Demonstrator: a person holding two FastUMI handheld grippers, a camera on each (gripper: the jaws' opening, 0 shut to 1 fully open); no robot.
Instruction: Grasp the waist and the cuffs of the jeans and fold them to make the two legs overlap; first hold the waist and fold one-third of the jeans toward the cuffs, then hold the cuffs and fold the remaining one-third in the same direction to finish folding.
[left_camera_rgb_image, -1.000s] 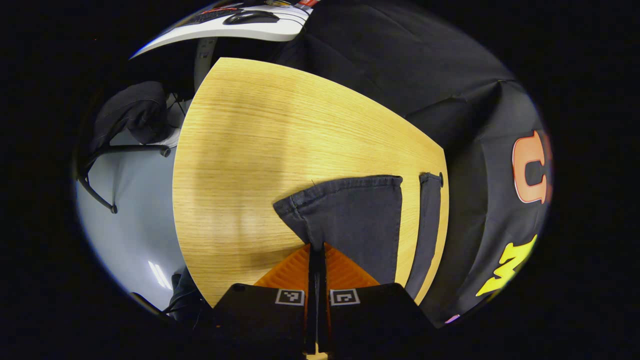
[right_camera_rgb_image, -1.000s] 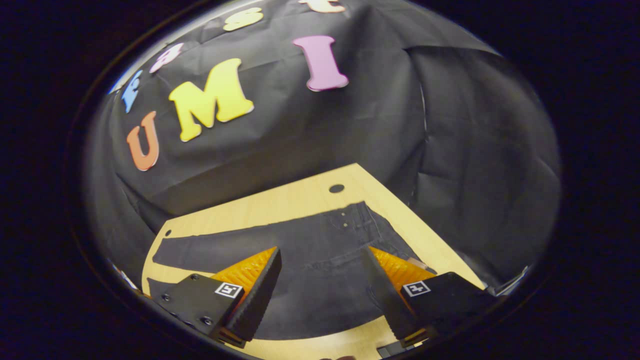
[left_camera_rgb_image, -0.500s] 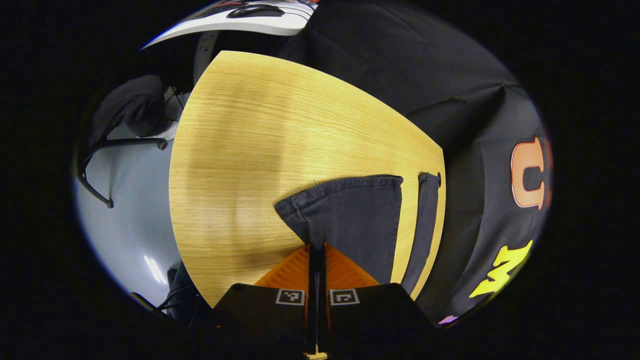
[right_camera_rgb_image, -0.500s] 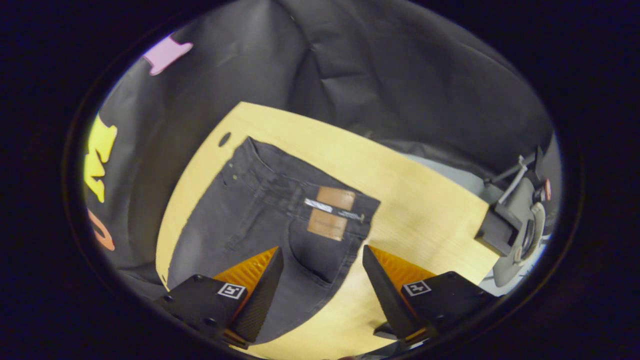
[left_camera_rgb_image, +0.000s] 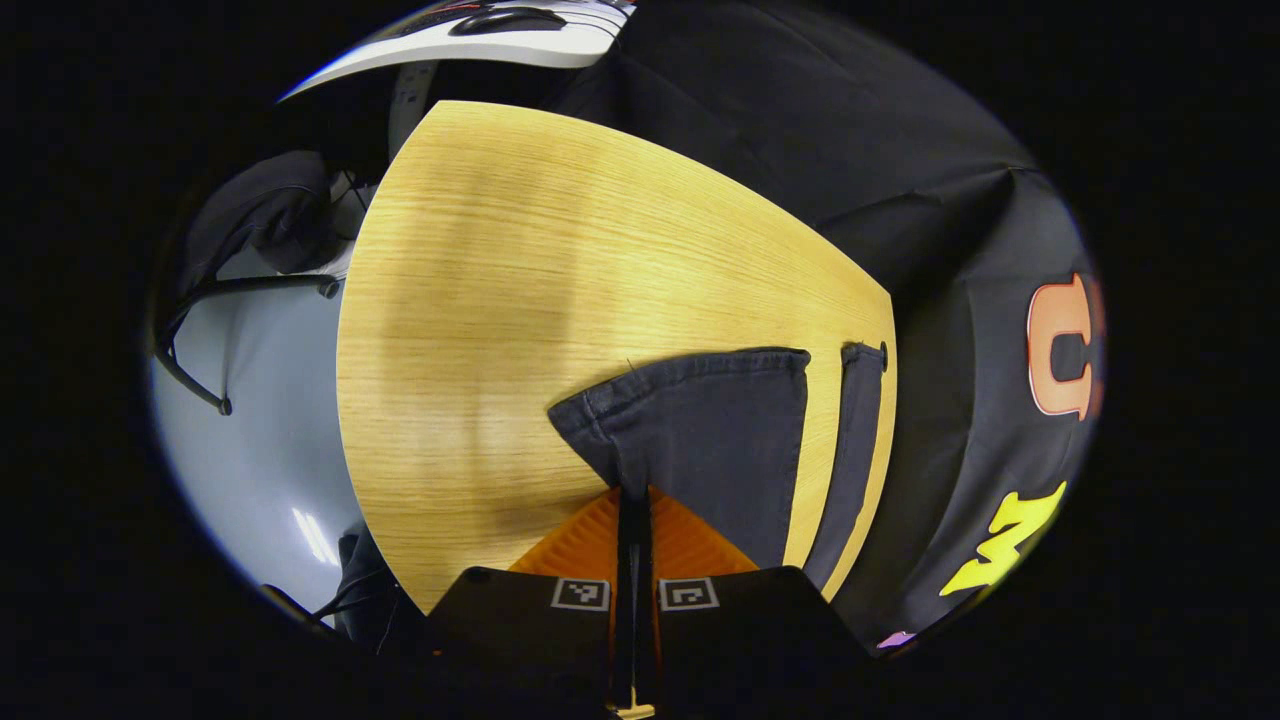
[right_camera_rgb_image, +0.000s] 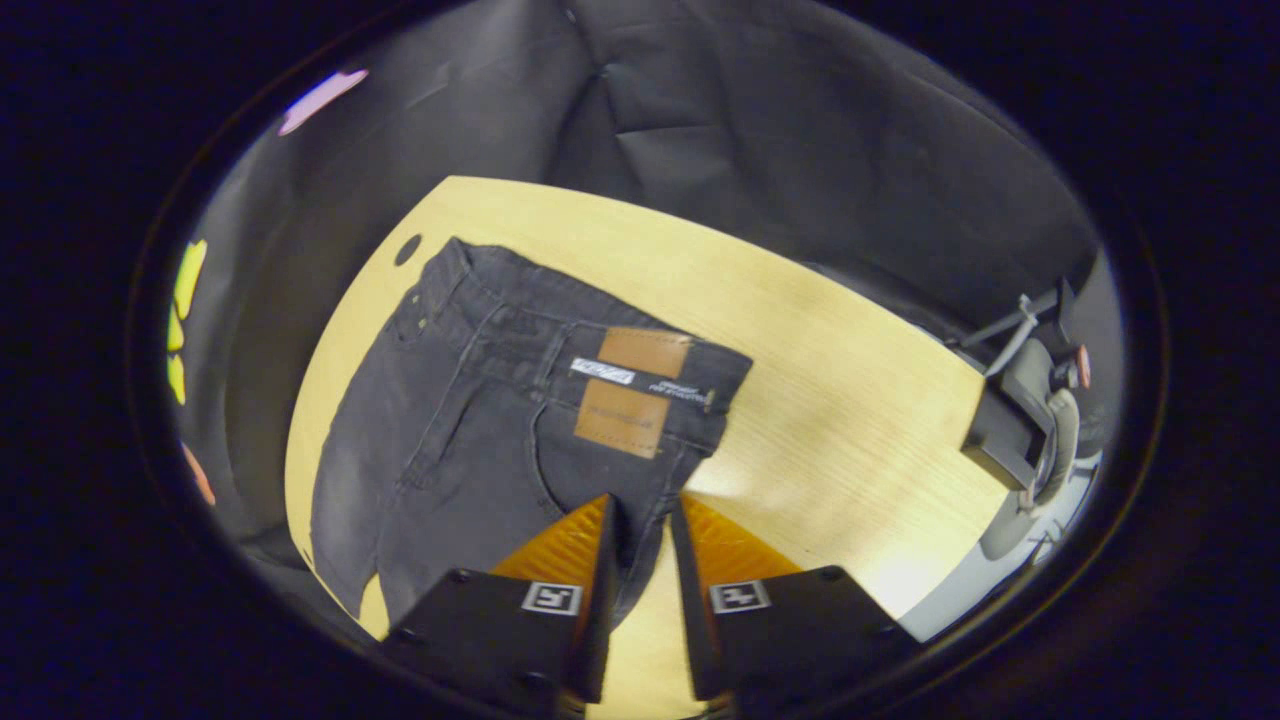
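Note:
Dark grey jeans (right_camera_rgb_image: 470, 430) lie flat on the wooden table (right_camera_rgb_image: 830, 400), waist toward the table's far end, with a brown leather patch (right_camera_rgb_image: 630, 395) at the waistband. In the right gripper view my right gripper (right_camera_rgb_image: 645, 510) has its fingers drawn close, a narrow gap left between them. The hip edge of the jeans below the patch runs into that gap. In the left gripper view my left gripper (left_camera_rgb_image: 633, 495) is shut on the near leg's cuff (left_camera_rgb_image: 700, 420), whose corner is lifted. The other leg's cuff (left_camera_rgb_image: 860, 400) lies flat by the table's far edge.
Bare table (left_camera_rgb_image: 500, 250) stretches beyond the cuffs. Off its left side are grey floor (left_camera_rgb_image: 260, 450), a dark chair (left_camera_rgb_image: 260, 220) and a white desk (left_camera_rgb_image: 480, 50). A cable hole (right_camera_rgb_image: 407, 249) lies by the waist. A dark stand (right_camera_rgb_image: 1020, 430) sits past the table's right end.
The right gripper swung from the jeans' middle to the waist end, came down at the hip edge, and its fingers closed from wide apart to a narrow gap. The left gripper held still.

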